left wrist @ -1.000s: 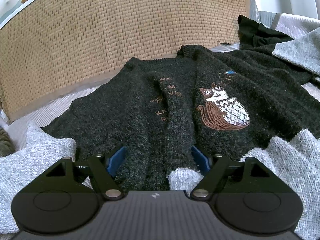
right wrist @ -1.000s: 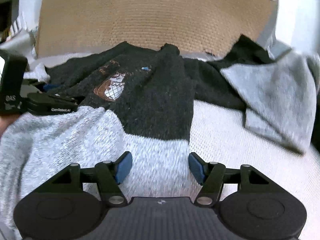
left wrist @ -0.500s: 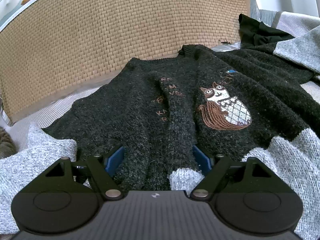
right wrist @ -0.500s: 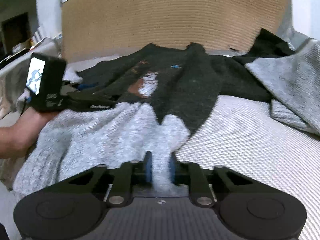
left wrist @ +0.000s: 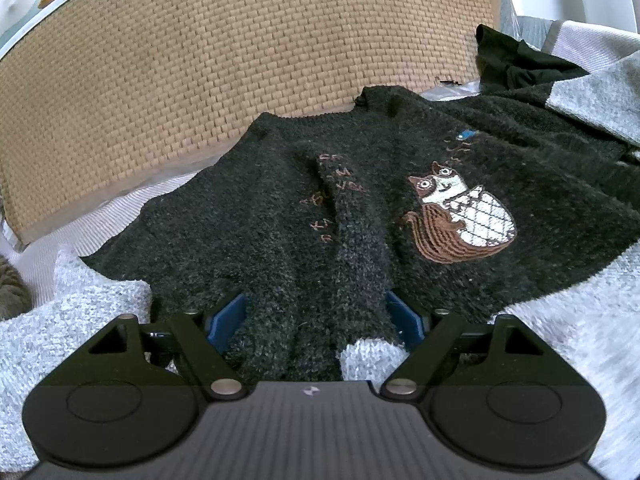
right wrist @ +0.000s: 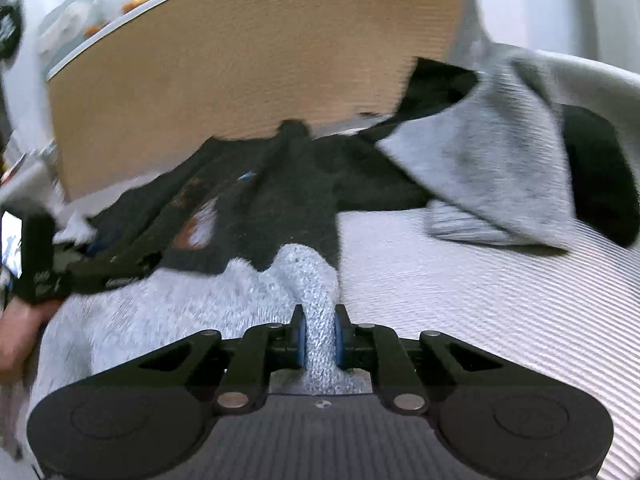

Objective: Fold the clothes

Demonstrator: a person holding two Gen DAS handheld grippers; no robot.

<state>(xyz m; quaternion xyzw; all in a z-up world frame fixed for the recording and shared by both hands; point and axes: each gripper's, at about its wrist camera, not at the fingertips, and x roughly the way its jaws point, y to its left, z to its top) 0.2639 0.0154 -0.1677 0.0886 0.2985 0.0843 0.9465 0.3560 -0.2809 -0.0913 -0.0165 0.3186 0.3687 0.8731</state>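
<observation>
One fuzzy dark-green-and-grey knit sweater (left wrist: pixel 248 240) with one embroidered brown-and-white squirrel patch (left wrist: pixel 460 216). Two black two-finger grippers: left (left wrist: pixel 316 318), right (right wrist: pixel 320 334). One tan woven rattan headboard (left wrist: pixel 240 60). One crumpled black garment (left wrist: pixel 516 64).

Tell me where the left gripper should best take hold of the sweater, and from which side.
Probably the raised dark ridge of the sweater lying between the left gripper fingers, approached from the hem side, where the gripper already sits. The fold stands proud there and the open jaws straddle it; the right gripper is shut on the grey hem.
</observation>
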